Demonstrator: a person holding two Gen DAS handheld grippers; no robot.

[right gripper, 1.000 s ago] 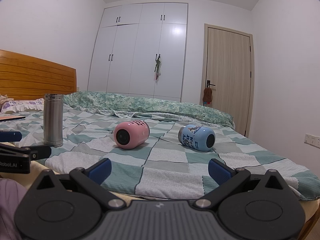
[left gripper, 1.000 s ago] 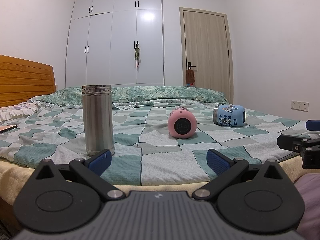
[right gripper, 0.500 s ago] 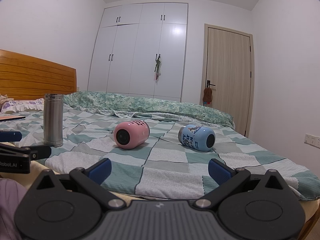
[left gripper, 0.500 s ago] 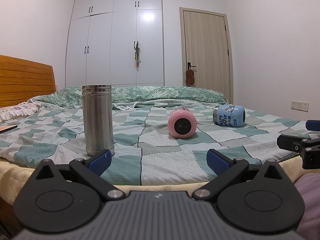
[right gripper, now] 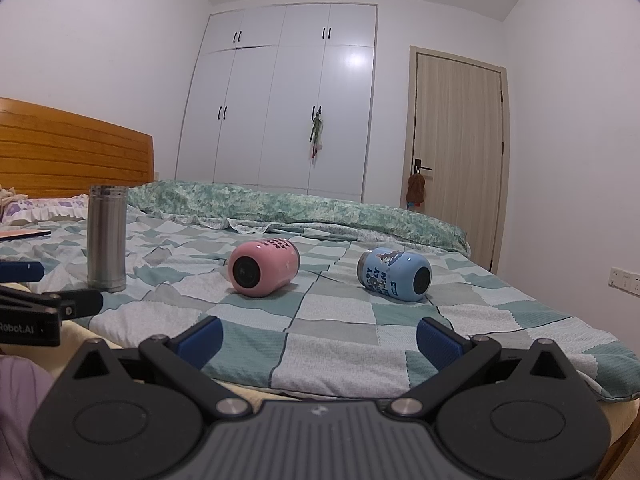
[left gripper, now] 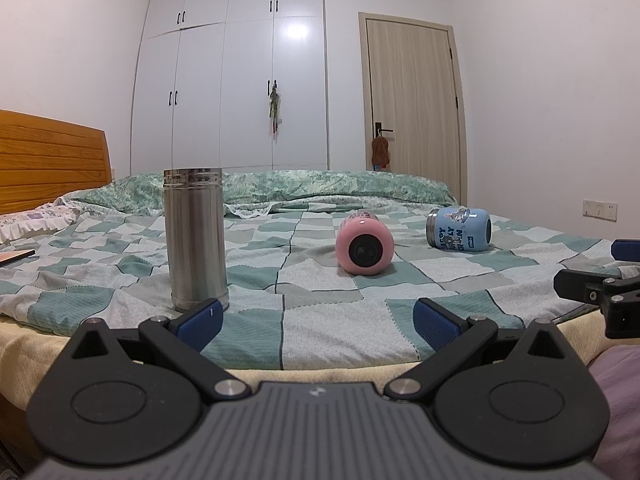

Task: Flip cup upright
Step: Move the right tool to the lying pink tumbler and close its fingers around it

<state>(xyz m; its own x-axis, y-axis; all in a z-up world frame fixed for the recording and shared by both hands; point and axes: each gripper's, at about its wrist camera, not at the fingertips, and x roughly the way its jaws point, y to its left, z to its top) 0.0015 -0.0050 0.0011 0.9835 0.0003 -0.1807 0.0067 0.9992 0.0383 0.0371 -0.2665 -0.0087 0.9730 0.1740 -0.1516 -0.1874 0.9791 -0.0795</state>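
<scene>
A: What lies on the bed (left gripper: 320, 320)?
B: Three vessels on a green-and-white checked quilt. A steel flask (left gripper: 195, 236) stands upright at the left. A pink cup (left gripper: 365, 245) lies on its side near the middle, its dark-centred base toward the camera. A blue cup (left gripper: 460, 229), printed with lettering, lies on its side to the right, well apart from the pink one.

A: And in the right wrist view?
B: The same order: steel flask (right gripper: 107, 236), pink cup (right gripper: 264, 267), blue cup (right gripper: 395, 274).

A: State of the tongs?
B: Left tongs (left gripper: 316, 322) and right tongs (right gripper: 318, 338) both spread wide, blue pads holding nothing, at the near edge of the bed, short of every vessel.

A: Background?
B: White wardrobe (left gripper: 236, 80), wooden door (left gripper: 412, 112), wooden headboard (left gripper: 52, 164).
</scene>
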